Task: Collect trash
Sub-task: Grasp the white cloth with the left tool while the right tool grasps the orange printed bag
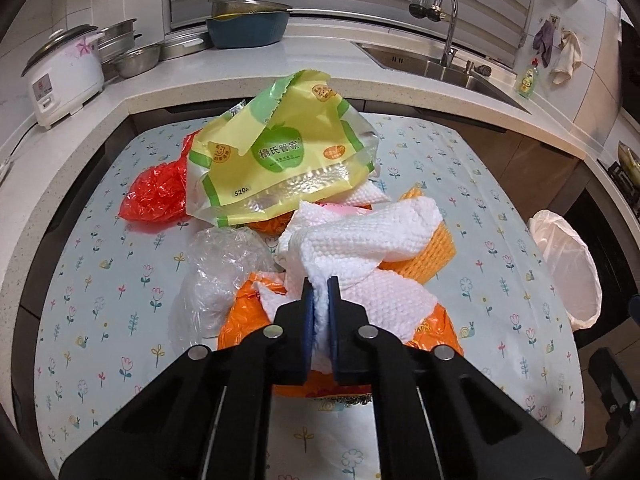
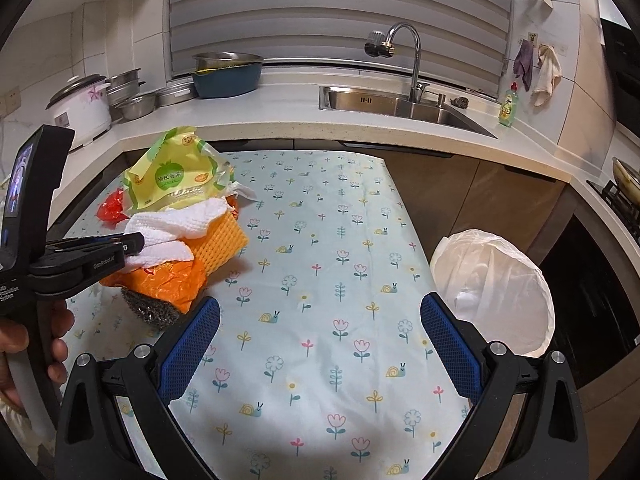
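A trash pile lies on the flowered table (image 1: 100, 280): a yellow-green plastic bag (image 1: 280, 152), a red bag (image 1: 156, 192), a clear crumpled bag (image 1: 220, 264), an orange bag (image 1: 240, 320), an orange sponge cloth (image 1: 432, 252) and a white paper towel (image 1: 360, 240). My left gripper (image 1: 321, 284) is shut on the white paper towel; it also shows in the right wrist view (image 2: 132, 246). My right gripper (image 2: 320, 316) is open and empty over the bare tablecloth (image 2: 320, 260). A steel scourer (image 2: 152, 312) lies under the orange bag (image 2: 168, 280).
A bin lined with a white bag (image 2: 496, 292) stands off the table's right edge, also in the left wrist view (image 1: 568, 268). Behind are the counter (image 2: 280, 120), sink (image 2: 400, 106), rice cooker (image 1: 64, 76), steel bowls and a blue basin (image 1: 248, 28).
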The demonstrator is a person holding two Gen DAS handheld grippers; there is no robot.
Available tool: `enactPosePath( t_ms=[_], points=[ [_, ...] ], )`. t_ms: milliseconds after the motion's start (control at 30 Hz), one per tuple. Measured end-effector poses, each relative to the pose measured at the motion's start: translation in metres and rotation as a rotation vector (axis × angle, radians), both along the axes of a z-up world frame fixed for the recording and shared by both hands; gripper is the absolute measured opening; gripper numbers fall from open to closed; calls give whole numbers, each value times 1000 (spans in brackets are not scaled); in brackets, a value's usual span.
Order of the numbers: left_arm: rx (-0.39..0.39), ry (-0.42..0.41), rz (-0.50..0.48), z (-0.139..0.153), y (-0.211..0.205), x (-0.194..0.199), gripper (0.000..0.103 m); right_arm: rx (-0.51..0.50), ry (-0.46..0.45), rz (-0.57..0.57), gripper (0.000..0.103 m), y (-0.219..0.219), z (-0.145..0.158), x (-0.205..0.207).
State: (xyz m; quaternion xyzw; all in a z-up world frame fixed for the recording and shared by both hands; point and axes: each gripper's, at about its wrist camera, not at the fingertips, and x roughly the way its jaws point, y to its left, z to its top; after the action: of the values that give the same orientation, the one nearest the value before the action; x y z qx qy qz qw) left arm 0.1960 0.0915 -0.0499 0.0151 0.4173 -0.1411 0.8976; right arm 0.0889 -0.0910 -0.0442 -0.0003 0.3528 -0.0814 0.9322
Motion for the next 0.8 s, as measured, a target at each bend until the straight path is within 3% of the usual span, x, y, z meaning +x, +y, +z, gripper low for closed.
enactPosePath(
  t_ms=[267, 533, 800],
  points=[
    [-76, -106, -1, 50, 16, -21, 4, 10, -11, 36, 96, 15, 4, 0],
    [-108, -194, 69, 94, 46, -41, 4, 56, -24, 88, 96, 32, 9, 0],
    [-86, -193, 149, 96, 81, -43, 4, 77, -11, 140, 95, 56, 1, 15]
  ],
)
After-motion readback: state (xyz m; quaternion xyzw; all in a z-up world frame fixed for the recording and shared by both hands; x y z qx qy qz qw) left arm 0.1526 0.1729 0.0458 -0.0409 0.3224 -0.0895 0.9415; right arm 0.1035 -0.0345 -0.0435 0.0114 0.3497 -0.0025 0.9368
